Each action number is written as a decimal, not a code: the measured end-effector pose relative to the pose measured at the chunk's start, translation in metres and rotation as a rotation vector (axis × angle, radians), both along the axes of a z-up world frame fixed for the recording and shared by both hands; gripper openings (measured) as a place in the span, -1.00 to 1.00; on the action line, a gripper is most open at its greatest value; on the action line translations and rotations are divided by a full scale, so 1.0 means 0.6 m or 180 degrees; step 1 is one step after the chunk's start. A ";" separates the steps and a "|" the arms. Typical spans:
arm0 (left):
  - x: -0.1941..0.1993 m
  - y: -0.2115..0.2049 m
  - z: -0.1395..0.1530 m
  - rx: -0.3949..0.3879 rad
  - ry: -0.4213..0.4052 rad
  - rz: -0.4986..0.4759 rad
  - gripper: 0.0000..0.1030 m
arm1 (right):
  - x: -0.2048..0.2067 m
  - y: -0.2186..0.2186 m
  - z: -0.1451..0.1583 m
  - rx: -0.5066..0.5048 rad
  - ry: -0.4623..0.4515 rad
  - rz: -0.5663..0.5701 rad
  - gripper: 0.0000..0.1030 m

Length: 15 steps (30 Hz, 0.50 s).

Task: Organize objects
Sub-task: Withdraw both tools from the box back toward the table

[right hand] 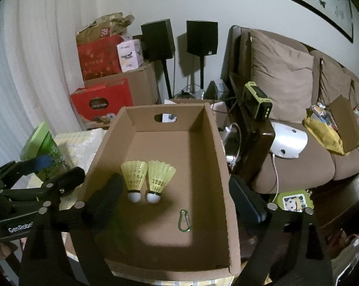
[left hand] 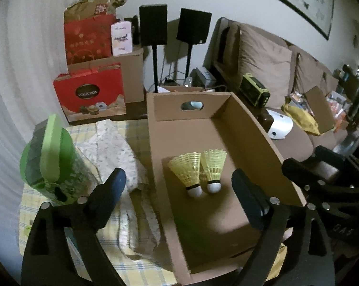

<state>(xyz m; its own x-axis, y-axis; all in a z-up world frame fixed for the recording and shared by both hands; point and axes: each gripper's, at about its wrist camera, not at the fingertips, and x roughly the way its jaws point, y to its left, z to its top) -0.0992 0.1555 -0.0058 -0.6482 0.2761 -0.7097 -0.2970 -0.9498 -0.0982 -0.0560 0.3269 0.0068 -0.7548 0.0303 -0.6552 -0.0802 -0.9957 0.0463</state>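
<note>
On my far left a green canister [left hand: 53, 159] stands on the table's checked cloth [left hand: 36, 205], close to the left fingers [left hand: 112, 190], with a crumpled white cloth [left hand: 122, 162] between it and the cardboard box [left hand: 155, 147]. The left gripper [left hand: 179, 195] is spread wide with nothing between its fingers; it straddles the box's near left wall, so one finger is outside over the cloth and the other is over the box floor.

The two yellow shuttlecocks [left hand: 201, 171] lie side by side on the box floor, touching, corks toward me, with bare cardboard all around them. The walls rise on every side, and the far wall has a hand slot [left hand: 191, 106].

The right gripper [right hand: 177, 200] is also released and empty, fingers wide; its left finger hangs over the box near the shuttlecocks [right hand: 146, 178], and its right finger [right hand: 246, 202] is outside the right wall.

Only the right view shows a green carabiner [right hand: 184, 217] on the floor, near the shuttlecocks on their right. It also shows a small green card with a cartoon face [right hand: 295, 201] outside the box, partly hidden by my finger. In that view the left gripper blocks most of the canister [right hand: 43, 147].

The box's near edge is cut off behind both gripper bodies. A sofa [right hand: 298, 147] crowds the right side, and its far end is too cluttered to read.
</note>
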 end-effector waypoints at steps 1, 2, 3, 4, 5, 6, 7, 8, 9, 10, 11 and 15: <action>0.001 -0.004 0.002 -0.0005 0.0019 0.0015 0.89 | 0.000 0.000 0.002 -0.0011 0.0013 0.0005 1.00; 0.001 -0.009 0.004 0.0006 0.0031 0.0028 0.93 | 0.001 0.002 0.003 -0.0021 0.0031 0.0004 0.99; 0.003 -0.012 0.005 0.0016 0.0037 0.0034 0.96 | 0.002 0.003 0.004 -0.0020 0.0041 -0.0007 0.99; 0.003 -0.018 0.008 0.0039 0.0043 0.0039 0.96 | 0.003 0.002 0.006 -0.0016 0.0051 -0.0013 0.99; 0.004 -0.020 0.008 0.0044 0.0044 0.0043 0.96 | 0.002 0.000 0.007 -0.0016 0.0056 -0.0009 0.99; 0.005 -0.023 0.010 0.0042 0.0050 0.0048 0.96 | 0.003 -0.001 0.008 -0.0016 0.0060 0.0002 0.99; 0.004 -0.026 0.012 0.0036 0.0057 0.0054 0.96 | 0.003 -0.003 0.009 -0.0009 0.0065 0.0010 0.99; 0.005 -0.029 0.014 0.0030 0.0066 0.0064 0.97 | 0.002 -0.005 0.011 0.0000 0.0070 0.0019 0.99; 0.005 -0.032 0.015 0.0021 0.0077 0.0077 0.97 | 0.002 -0.007 0.012 0.0003 0.0076 0.0024 0.99; 0.006 -0.036 0.017 0.0017 0.0087 0.0089 0.97 | 0.003 -0.008 0.013 0.0002 0.0083 0.0027 0.99; 0.006 -0.039 0.018 0.0018 0.0093 0.0098 0.97 | 0.003 -0.010 0.014 0.0001 0.0089 0.0031 0.99; 0.009 -0.056 0.021 0.0048 0.0098 0.0132 0.98 | 0.004 -0.014 0.017 0.0015 0.0105 0.0039 0.99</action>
